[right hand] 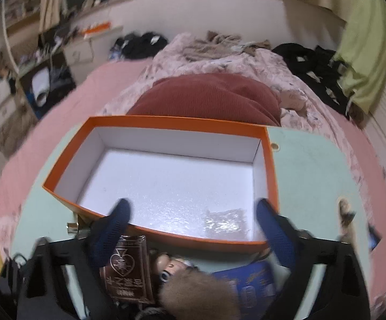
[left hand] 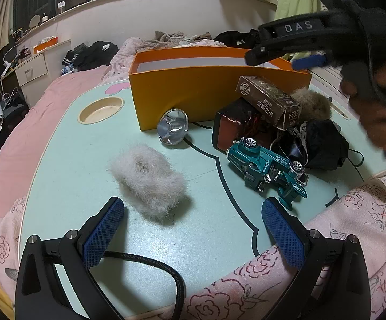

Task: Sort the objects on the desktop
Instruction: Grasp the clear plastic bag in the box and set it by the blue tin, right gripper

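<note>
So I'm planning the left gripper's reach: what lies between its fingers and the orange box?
In the left wrist view, the white fur piece and a shiny reflector.

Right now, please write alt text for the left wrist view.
The open left gripper hovers above a mint table, near a grey fur piece. Beyond lie a teal toy car and an orange box.

orange box interior open, clutter crowding its front wall
</note>
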